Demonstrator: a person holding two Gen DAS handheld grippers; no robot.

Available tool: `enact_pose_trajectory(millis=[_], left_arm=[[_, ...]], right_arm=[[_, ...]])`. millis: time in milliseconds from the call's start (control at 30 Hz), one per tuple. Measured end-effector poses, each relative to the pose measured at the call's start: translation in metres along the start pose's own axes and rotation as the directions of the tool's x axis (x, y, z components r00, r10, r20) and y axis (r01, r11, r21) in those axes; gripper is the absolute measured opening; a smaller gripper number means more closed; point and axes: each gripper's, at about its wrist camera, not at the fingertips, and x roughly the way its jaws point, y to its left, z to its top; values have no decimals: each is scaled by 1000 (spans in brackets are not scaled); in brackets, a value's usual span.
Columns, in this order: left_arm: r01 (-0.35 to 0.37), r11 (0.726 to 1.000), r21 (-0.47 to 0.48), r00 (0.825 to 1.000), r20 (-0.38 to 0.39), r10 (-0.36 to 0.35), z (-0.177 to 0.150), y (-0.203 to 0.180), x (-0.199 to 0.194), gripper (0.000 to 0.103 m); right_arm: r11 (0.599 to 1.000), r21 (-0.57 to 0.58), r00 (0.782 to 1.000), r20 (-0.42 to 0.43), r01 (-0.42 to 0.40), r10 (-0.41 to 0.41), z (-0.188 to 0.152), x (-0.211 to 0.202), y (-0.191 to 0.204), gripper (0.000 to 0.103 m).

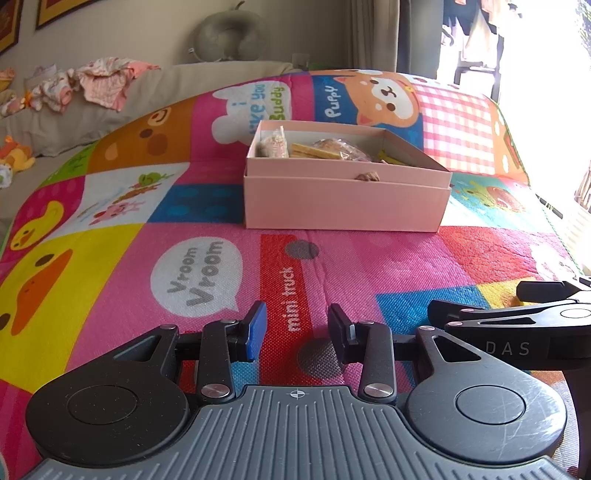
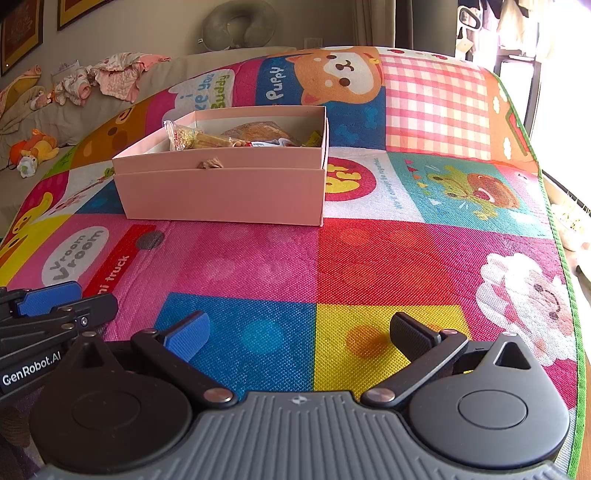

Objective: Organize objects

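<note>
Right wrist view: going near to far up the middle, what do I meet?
Right gripper, open and empty → bare play mat → pink box of packaged snacks → grey neck pillow at the wall.

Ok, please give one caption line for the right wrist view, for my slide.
Open right tool above colourful cartoon play mat, facing open pink cardboard box holding wrapped snacks.

Open mat ahead, one box in the way

Ahead of both grippers the play mat (image 2: 280, 258) lies bare; only the pink box (image 1: 343, 206) of packets stands on it, straight ahead of the left gripper (image 1: 297, 332), ahead-left of the right gripper (image 2: 299, 332). The grippers nearly touch side by side.
</note>
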Motion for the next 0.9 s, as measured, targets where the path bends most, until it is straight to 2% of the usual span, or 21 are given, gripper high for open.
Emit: enact_pose_trajectory(millis=[900], left_arm=[[12,1000,9,1000,-3,-12,1,-3,2,42]], right_arm=[[1000,0,1000,0,0,0,0,0,-1,103]])
